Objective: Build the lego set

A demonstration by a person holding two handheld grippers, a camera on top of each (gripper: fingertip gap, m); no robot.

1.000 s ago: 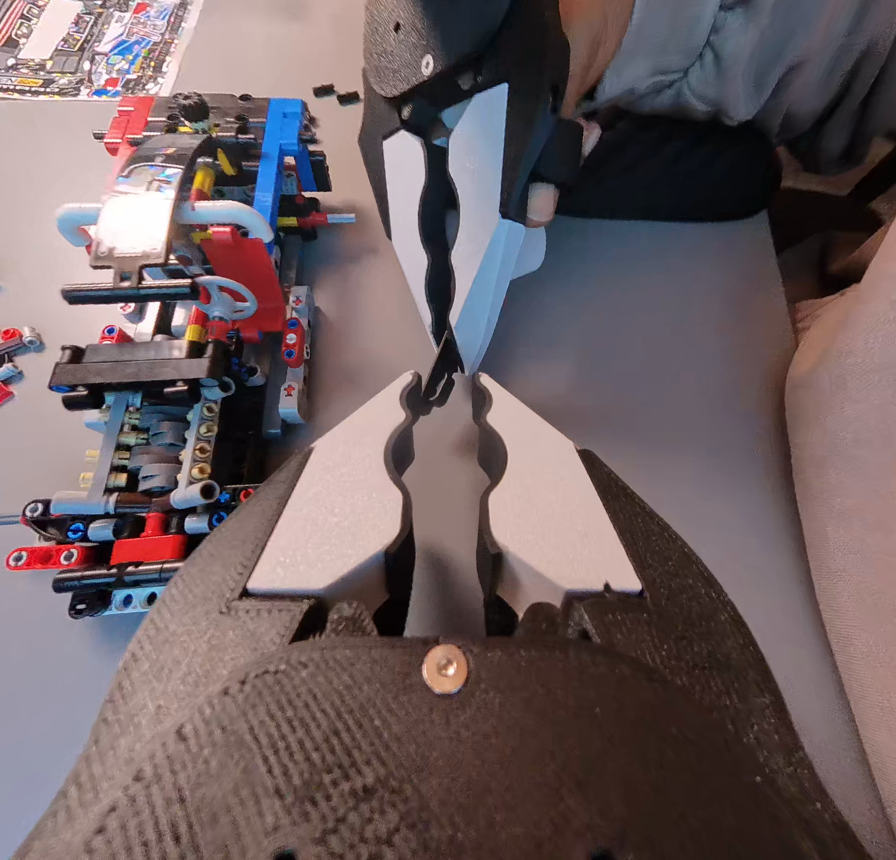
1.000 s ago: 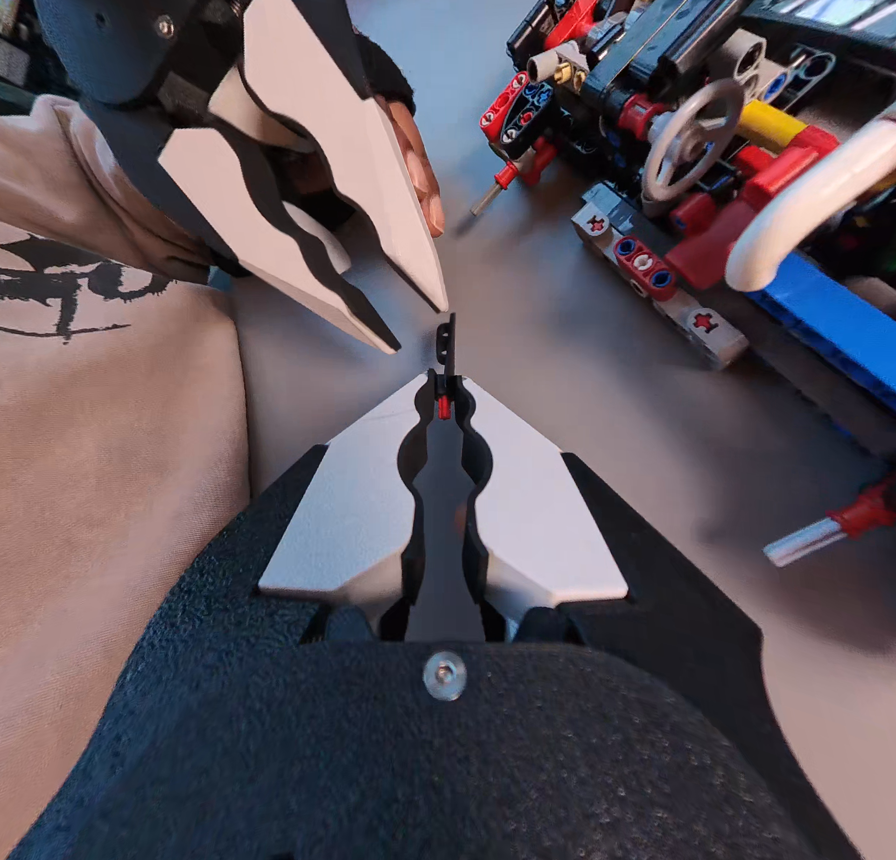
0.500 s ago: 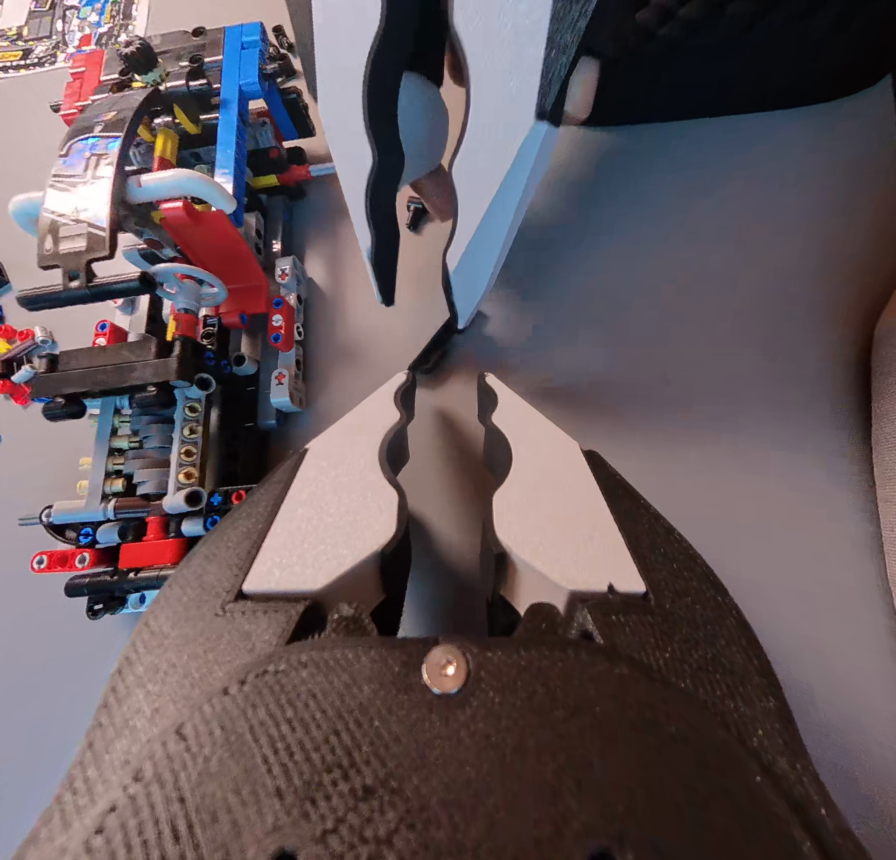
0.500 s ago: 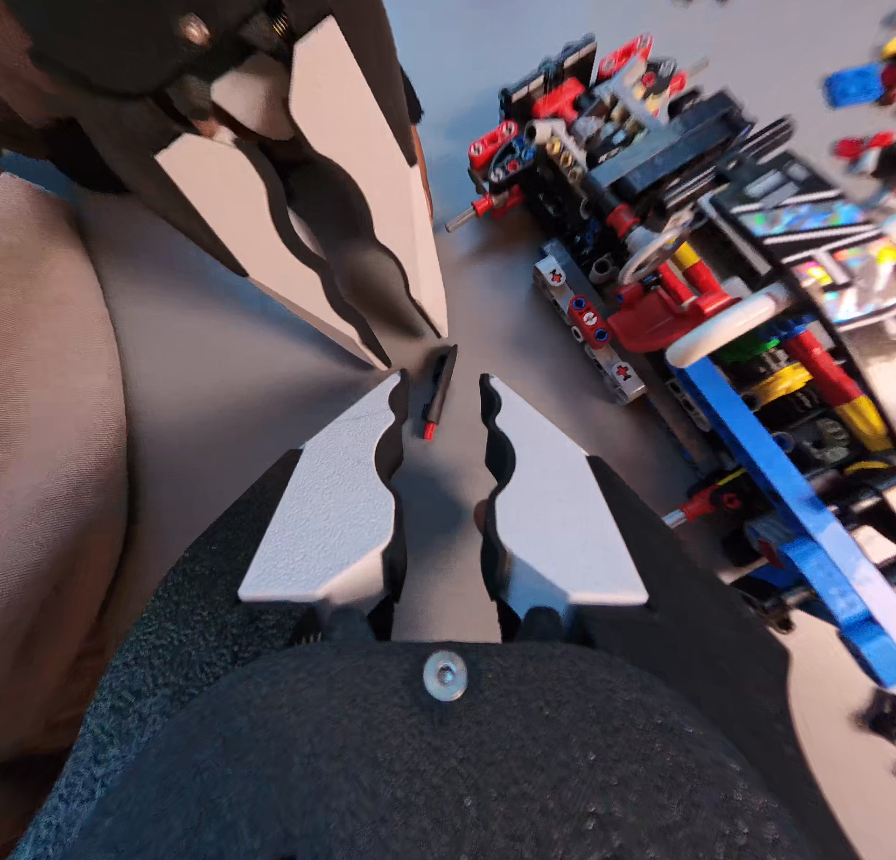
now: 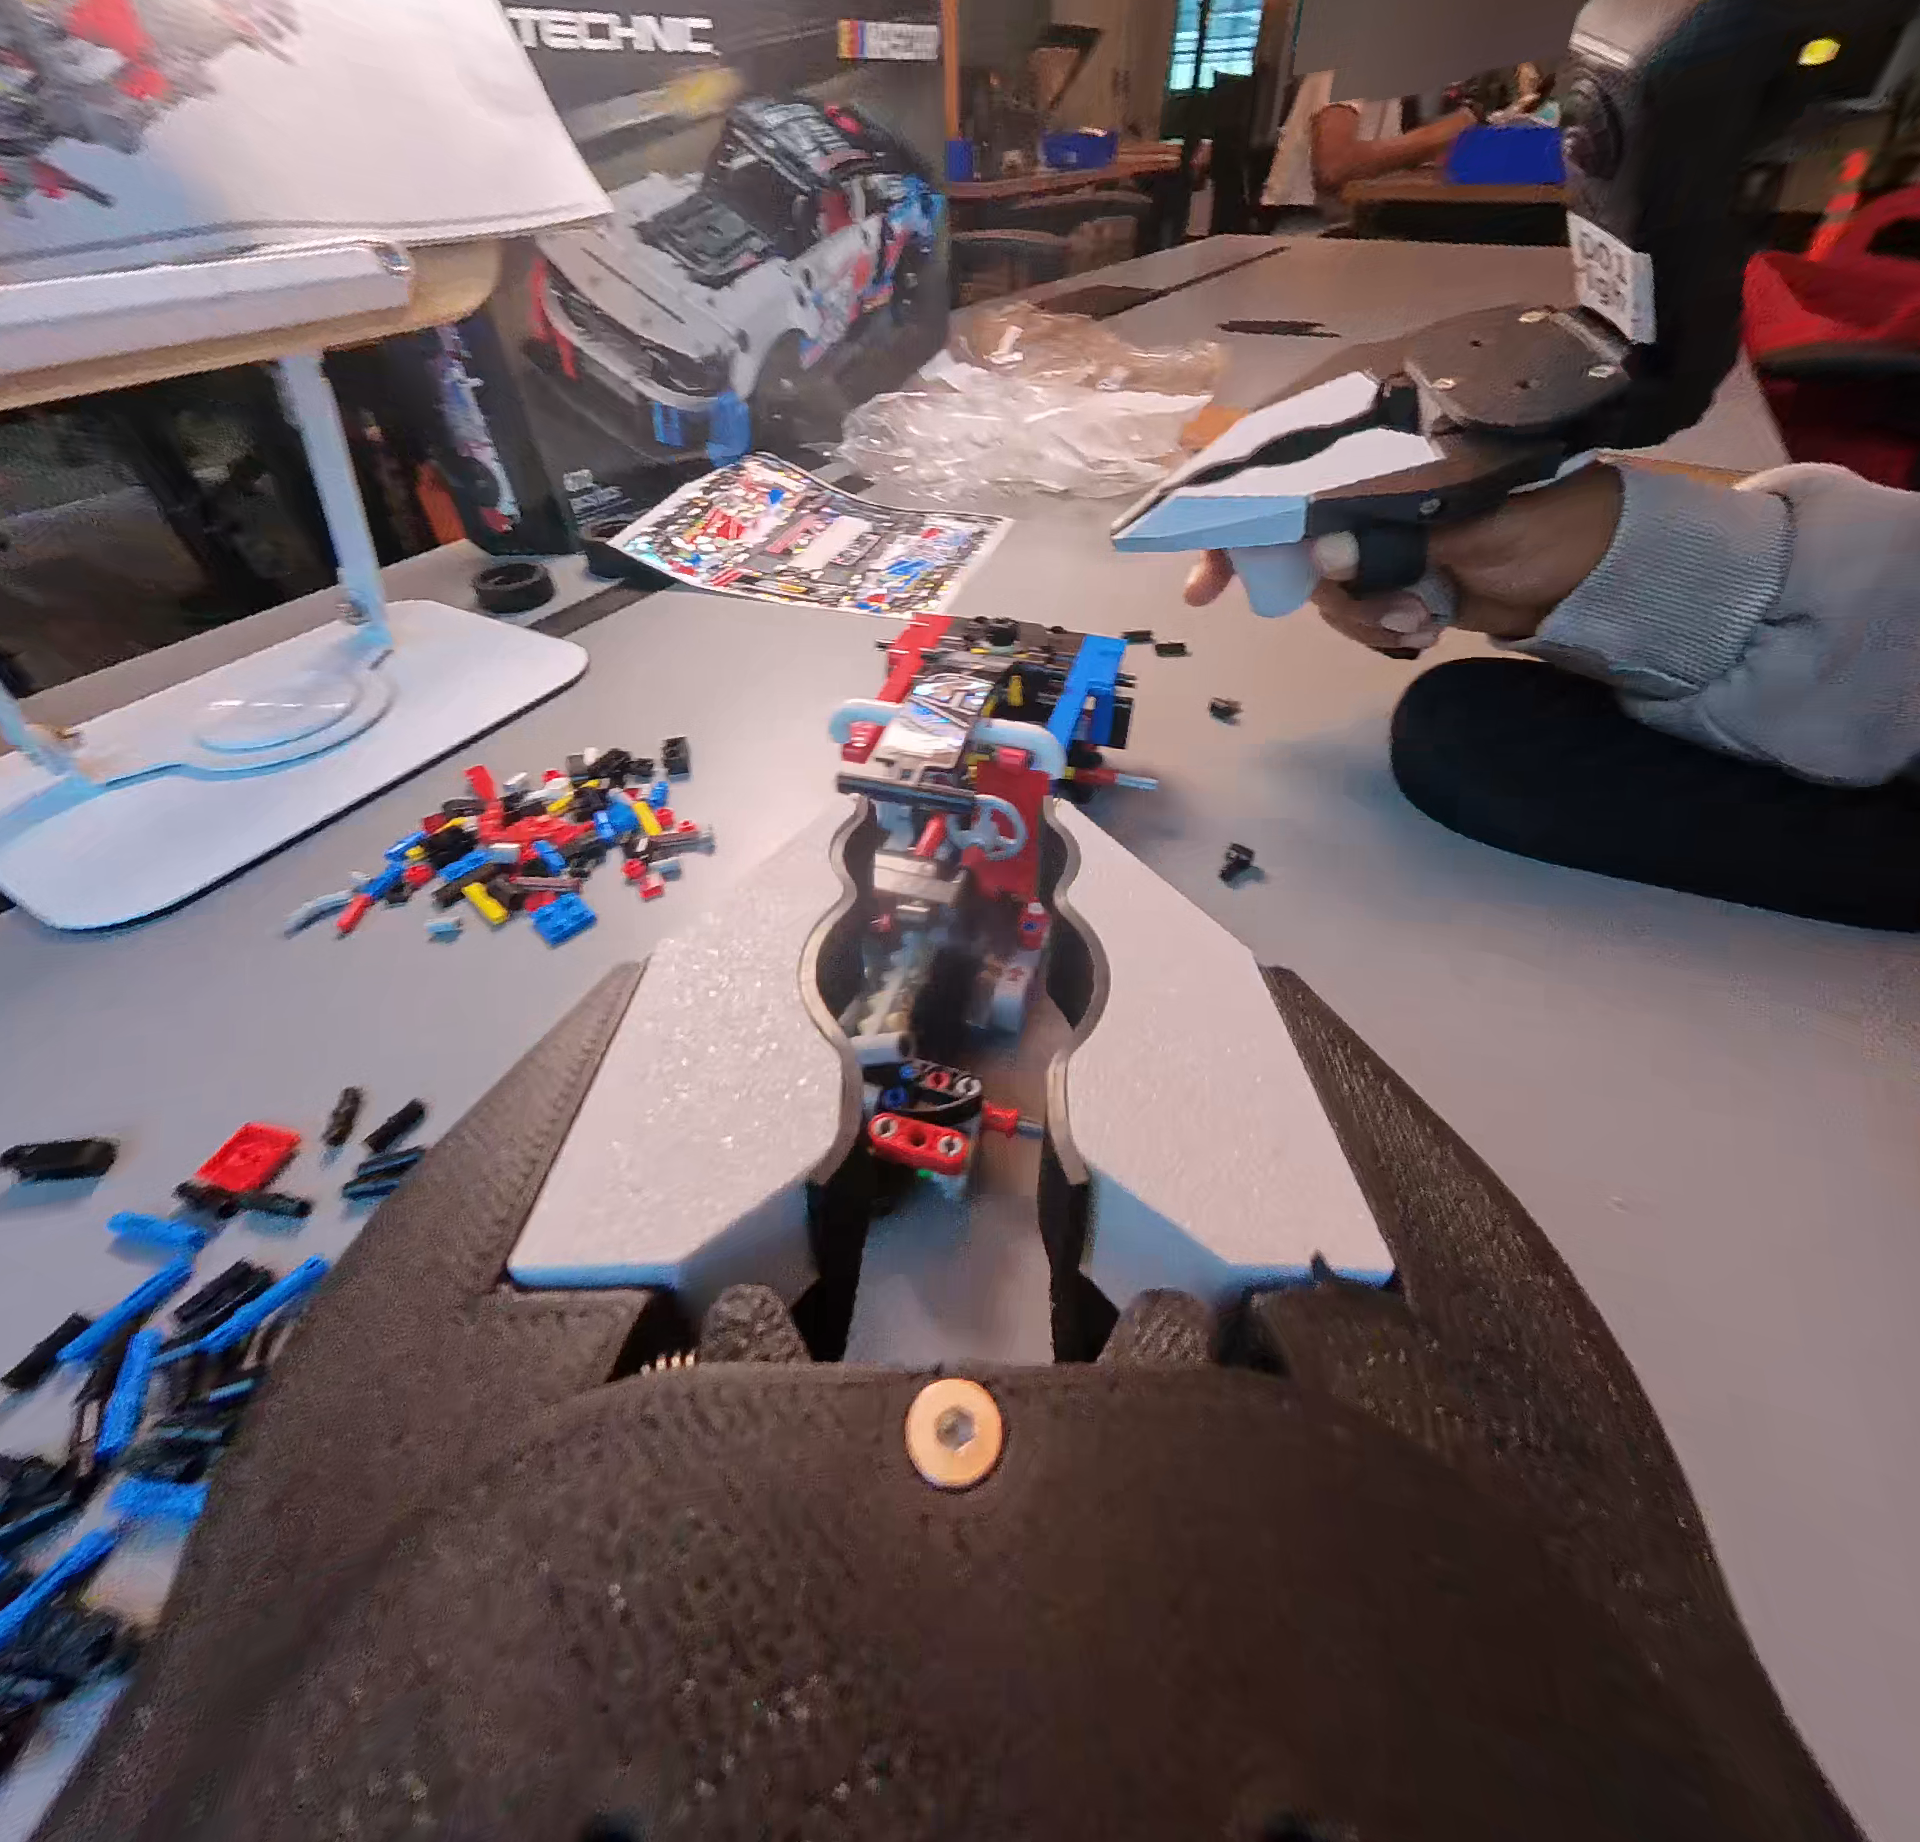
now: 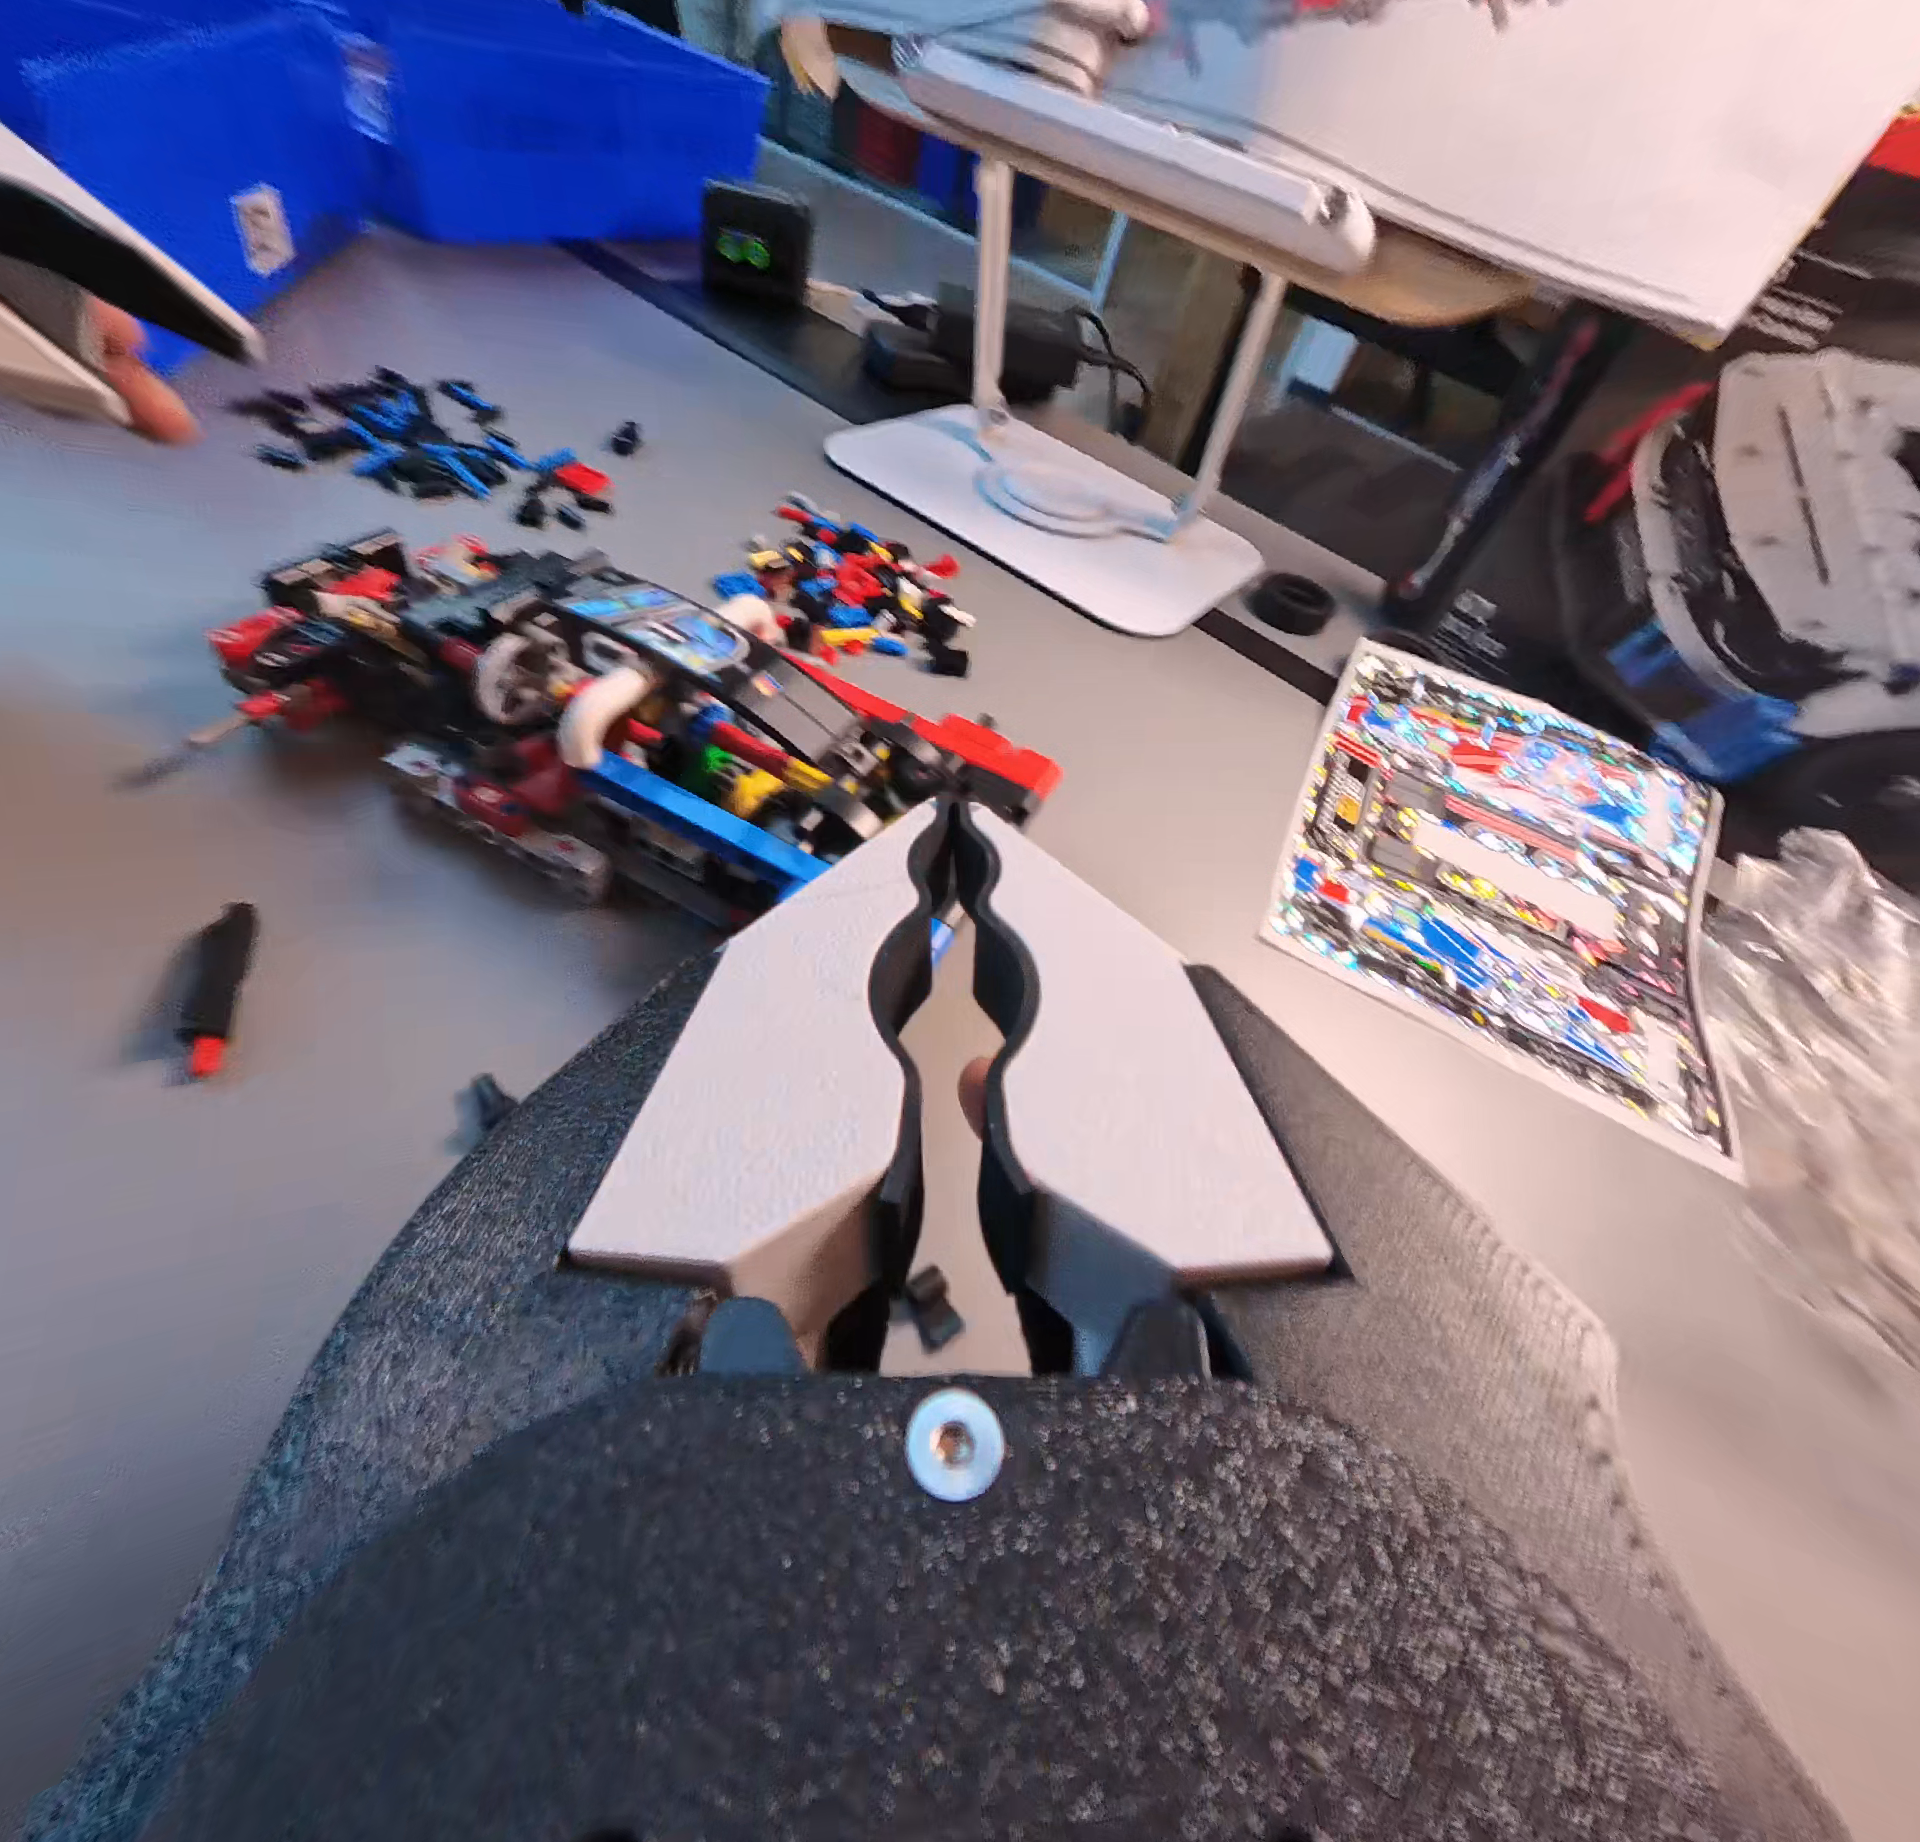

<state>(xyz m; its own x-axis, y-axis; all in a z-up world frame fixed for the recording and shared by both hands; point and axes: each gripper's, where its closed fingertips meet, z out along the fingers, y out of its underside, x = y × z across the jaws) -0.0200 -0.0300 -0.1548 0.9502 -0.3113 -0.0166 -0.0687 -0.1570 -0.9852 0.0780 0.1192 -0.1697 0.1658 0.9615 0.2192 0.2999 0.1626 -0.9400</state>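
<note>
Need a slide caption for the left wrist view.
Open left tool faces the half-built lego car; loose pieces lie left.

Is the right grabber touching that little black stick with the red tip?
Apart. In the right wrist view the black stick lies alone on the table, bare tabletop between it and the right gripper, whose shut jaws hold nothing.

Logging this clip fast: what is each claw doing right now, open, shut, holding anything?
Left claw: open, holding nothing, lined up toward the car model.
Right claw: shut at the tips, with nothing visible between them.
</note>
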